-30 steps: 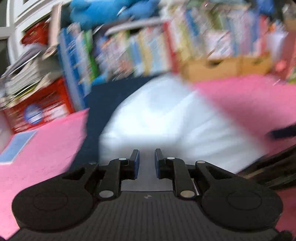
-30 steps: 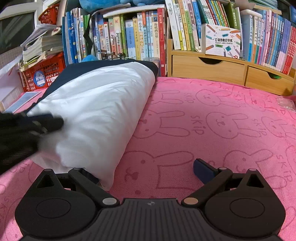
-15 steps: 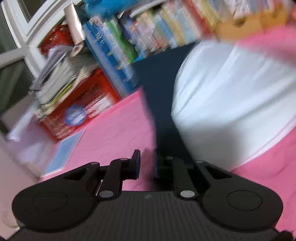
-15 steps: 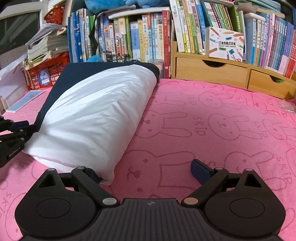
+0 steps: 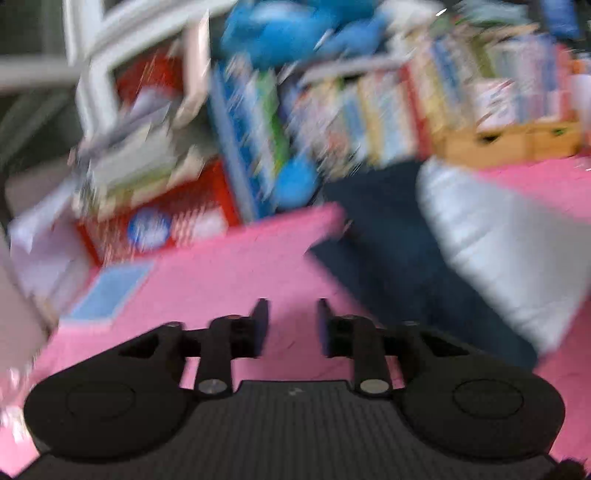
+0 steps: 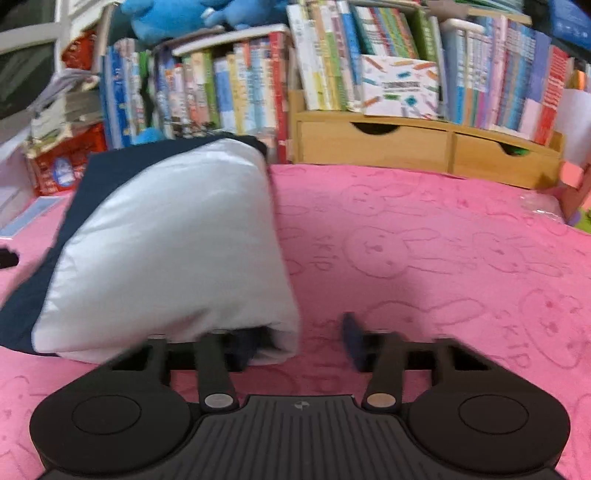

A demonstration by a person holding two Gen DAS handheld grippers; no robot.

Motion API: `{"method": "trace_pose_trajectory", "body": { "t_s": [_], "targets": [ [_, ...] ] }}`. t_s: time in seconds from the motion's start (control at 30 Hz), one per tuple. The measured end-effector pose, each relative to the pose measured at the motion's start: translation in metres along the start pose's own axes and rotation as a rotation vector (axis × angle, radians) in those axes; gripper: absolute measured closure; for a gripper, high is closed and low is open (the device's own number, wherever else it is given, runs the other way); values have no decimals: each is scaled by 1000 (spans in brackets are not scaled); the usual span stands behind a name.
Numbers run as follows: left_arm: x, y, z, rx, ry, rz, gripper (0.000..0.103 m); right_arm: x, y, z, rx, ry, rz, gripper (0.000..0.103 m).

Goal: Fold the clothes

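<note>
A folded garment, white (image 6: 177, 251) over a navy layer (image 6: 107, 170), lies on the pink bunny-print cloth (image 6: 424, 258). My right gripper (image 6: 297, 343) is open at the garment's near right corner. That corner sits between the fingers and covers the left one; the right fingertip (image 6: 351, 338) rests on the pink cloth. In the blurred left wrist view, my left gripper (image 5: 291, 321) is slightly open over bare pink cloth (image 5: 207, 280) with nothing between its fingers. The white part (image 5: 498, 236) and navy part (image 5: 388, 243) lie to its right.
Rows of books (image 6: 332, 62) and a wooden drawer unit (image 6: 406, 144) line the back edge. A red basket (image 6: 62, 162) under stacked papers stands back left, a blue plush (image 6: 166, 14) sits above, and a light blue card (image 5: 107, 291) lies at the left.
My left gripper swung left off the garment onto bare pink cloth and its fingers parted a little. My right gripper moved in on the garment's near corner and its fingers narrowed.
</note>
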State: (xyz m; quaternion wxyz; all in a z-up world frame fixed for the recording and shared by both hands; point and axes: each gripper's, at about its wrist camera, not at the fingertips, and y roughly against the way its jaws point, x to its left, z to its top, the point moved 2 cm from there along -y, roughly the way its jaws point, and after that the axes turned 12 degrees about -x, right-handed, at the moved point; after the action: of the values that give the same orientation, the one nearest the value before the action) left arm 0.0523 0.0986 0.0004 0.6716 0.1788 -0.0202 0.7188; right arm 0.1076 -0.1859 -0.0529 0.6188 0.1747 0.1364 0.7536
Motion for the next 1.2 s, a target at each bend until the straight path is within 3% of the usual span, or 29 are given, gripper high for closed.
{"method": "trace_pose_trajectory", "body": {
  "t_s": [0.1, 0.2, 0.3, 0.37, 0.47, 0.53, 0.6, 0.67, 0.73, 0.8, 0.93, 1.03, 1.17, 1.2],
  "targets": [
    [-29, 27, 21, -103, -32, -120, 68, 5, 3, 0, -6, -34, 2, 86],
    [-57, 47, 30, -154, -45, -259, 58, 5, 14, 2, -5, -90, 32, 87],
    [-79, 54, 30, -170, -68, -349, 54, 5, 39, 7, -30, -130, 67, 90],
    [-88, 50, 25, -164, -76, -371, 54, 10, 61, 8, -67, -103, 64, 96],
    [-95, 31, 17, -115, -61, -361, 53, 21, 84, 6, -110, 13, 34, 96],
    [-96, 29, 12, -99, -64, -373, 53, 26, 79, 0, -105, 110, -23, 94],
    [-96, 30, 6, -90, -72, -392, 53, 24, 71, -5, -75, 118, -23, 92],
    [-101, 32, 2, -102, -147, -390, 48, 21, 64, -11, -45, 126, -23, 83],
    [-110, 30, -4, -102, -222, -369, 46, 20, 56, -12, -31, 122, -20, 64],
    [-112, 21, -9, -83, -258, -349, 46, 19, 48, -11, -26, 111, -15, 62],
    [-100, -5, -16, -36, -319, -279, 43, 23, 32, -7, -25, 130, -6, 46],
    [-85, -19, -18, -12, -330, -238, 43, 26, 15, -2, 3, 129, -2, 46],
    [-66, -25, -18, 16, -324, -177, 42, 28, 20, 1, -38, 123, -13, 49],
    [-60, -24, -18, 24, -313, -167, 42, 29, 22, 2, -48, 122, -16, 64]
  ]
}}
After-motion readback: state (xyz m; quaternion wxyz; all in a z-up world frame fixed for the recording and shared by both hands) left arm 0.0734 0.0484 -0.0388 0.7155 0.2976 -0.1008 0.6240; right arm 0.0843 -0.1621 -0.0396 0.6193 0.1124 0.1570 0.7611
